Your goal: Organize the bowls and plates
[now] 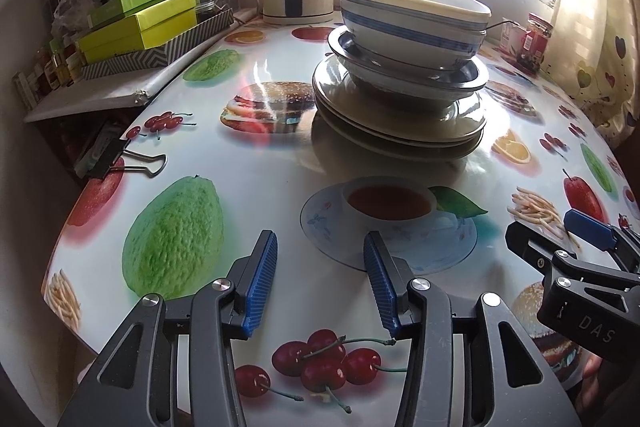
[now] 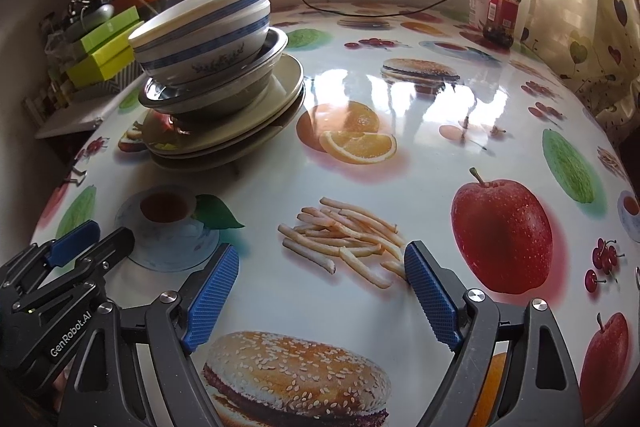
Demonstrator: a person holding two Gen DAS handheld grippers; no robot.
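Bowls point(image 1: 412, 27) sit stacked on plates point(image 1: 400, 123) mid-table point(image 1: 280, 171), perhaps three plates. Left gripper point(image 1: 320, 279) and right gripper point(image 2: 322, 291) hover nearby, jaws spread wide, holding nothing.

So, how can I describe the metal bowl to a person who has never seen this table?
Look at the table with the food-print cloth and find the one stack of dishes. The metal bowl sits in its middle, on the plates and under the two blue-striped bowls. It alone is shiny grey steel; its neighbours are cream ceramic.
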